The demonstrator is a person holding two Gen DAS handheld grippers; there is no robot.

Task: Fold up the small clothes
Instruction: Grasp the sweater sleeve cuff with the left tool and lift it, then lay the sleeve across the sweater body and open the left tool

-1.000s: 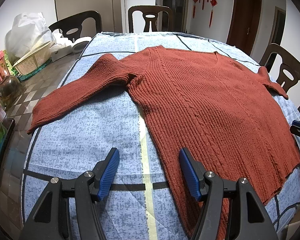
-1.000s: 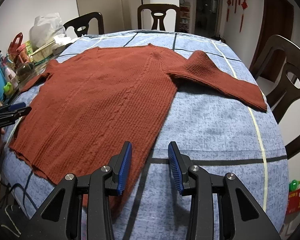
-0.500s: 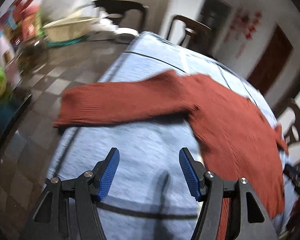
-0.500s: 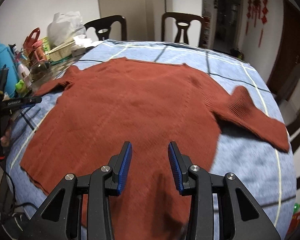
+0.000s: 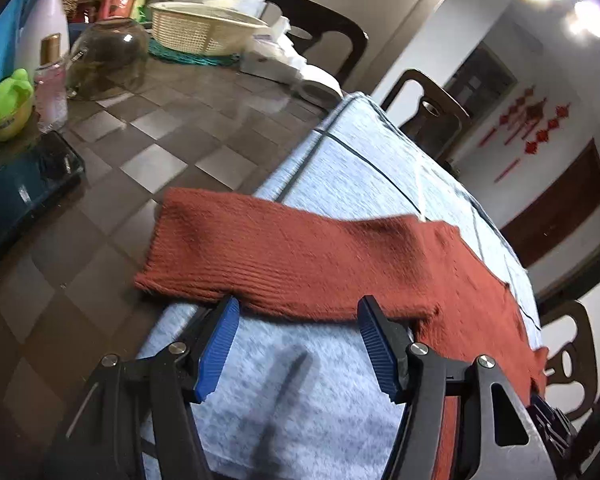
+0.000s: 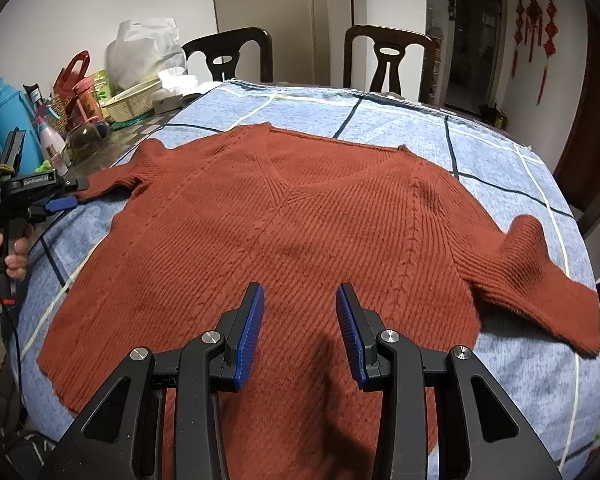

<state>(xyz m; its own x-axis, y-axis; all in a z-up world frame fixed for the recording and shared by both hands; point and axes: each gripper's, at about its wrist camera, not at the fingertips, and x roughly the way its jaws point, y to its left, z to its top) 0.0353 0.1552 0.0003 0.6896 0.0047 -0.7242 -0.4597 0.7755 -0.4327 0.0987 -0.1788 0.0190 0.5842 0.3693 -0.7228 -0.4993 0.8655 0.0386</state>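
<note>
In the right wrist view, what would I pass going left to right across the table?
Blue flask → left gripper → sweater's short left sleeve → V-neck → the sleeve spread out on the right → blue checked cloth.

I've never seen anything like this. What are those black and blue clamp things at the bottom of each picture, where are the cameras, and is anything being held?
There is no robot here. A person holds a hand-operated tool in each hand, and a wide-angle camera on each tool looks forward along its two blue-padded fingers. One picture comes from the left tool, the other from the right tool. In the right view you can see the person's left hand gripping the other tool at the table's edge. On the table, over a blue checked cloth, a rust-red knitted sweater lies flat, not yet folded. The left tool points at its sleeve; the right hovers over its body. Both are open and hold nothing.
</note>
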